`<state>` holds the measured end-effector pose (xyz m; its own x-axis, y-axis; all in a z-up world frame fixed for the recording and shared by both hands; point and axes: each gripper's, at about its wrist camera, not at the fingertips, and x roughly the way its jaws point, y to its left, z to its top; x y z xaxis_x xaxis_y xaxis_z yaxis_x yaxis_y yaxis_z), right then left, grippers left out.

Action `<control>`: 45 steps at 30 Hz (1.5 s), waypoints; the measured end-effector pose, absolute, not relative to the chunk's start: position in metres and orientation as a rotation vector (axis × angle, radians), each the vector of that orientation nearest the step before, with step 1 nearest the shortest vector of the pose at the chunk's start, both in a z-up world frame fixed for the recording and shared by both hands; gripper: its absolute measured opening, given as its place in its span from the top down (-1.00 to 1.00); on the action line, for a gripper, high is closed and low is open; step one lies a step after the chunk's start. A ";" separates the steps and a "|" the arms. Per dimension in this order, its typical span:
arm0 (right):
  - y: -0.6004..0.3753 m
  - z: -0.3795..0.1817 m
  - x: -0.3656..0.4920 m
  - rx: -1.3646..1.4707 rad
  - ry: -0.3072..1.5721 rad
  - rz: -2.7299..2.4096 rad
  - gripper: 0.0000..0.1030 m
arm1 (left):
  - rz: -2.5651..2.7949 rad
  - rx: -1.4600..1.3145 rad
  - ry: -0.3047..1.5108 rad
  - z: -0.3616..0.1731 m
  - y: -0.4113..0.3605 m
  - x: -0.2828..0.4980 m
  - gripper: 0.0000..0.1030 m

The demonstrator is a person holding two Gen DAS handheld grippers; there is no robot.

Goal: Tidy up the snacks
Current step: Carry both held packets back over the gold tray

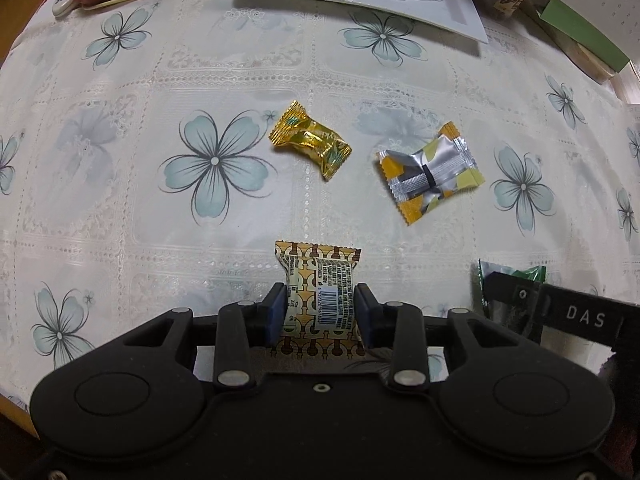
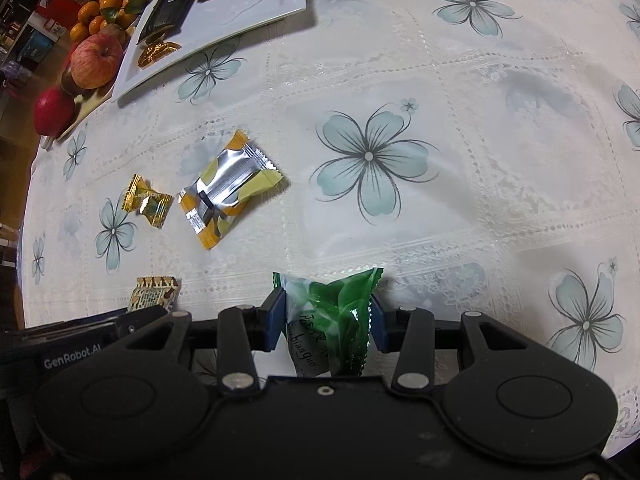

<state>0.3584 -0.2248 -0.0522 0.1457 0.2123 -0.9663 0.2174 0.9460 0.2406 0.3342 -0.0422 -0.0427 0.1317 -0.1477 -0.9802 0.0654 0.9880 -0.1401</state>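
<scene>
Tablecloth with pale blue flowers lies bare and wide on the right side of the right wrist view, with the table's edge curving down the left side. Toward the far edge a white tray holds gold coins, beside a plate of fruit. Nearer, a gold candy and a silver-yellow packet lie near each other but apart on the cloth. Both grippers point steeply down, side by side. The left gripper clamps a tan patterned snack between its blue pads, barcode up. The right gripper pinches a green wrapped candy just above the cloth
</scene>
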 end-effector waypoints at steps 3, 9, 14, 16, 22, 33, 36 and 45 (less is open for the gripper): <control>-0.227 -0.054 0.359 0.377 1.439 -0.008 0.12 | -0.159 -0.053 1.441 -0.043 -0.038 0.327 0.14; -0.232 -0.053 0.354 0.411 1.442 -0.011 0.12 | -0.189 -0.052 1.447 -0.037 -0.030 0.312 0.14; -0.236 -0.043 0.341 0.437 1.405 -0.019 0.12 | -0.202 -0.064 1.407 -0.025 -0.019 0.297 0.14; -0.236 -0.035 0.330 0.431 1.370 -0.008 0.12 | -0.177 -0.061 1.375 -0.021 -0.014 0.289 0.14; -0.230 -0.011 0.287 0.384 1.228 0.035 0.12 | -0.178 -0.064 1.283 -0.011 0.000 0.256 0.14; -0.228 0.012 0.201 0.400 1.051 0.085 0.12 | -0.202 -0.135 1.228 -0.006 0.025 0.191 0.15; -0.226 0.019 0.179 0.403 1.015 0.106 0.12 | -0.203 -0.145 1.231 -0.005 0.027 0.174 0.15; -0.225 0.025 0.123 0.467 0.992 0.128 0.12 | -0.241 -0.155 1.229 -0.001 0.023 0.130 0.15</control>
<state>0.1232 -0.2252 0.0245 0.5488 0.3124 -0.7754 0.1056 0.8942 0.4350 0.1300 0.0228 -0.0012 0.3141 -0.2648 -0.9117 0.0985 0.9642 -0.2461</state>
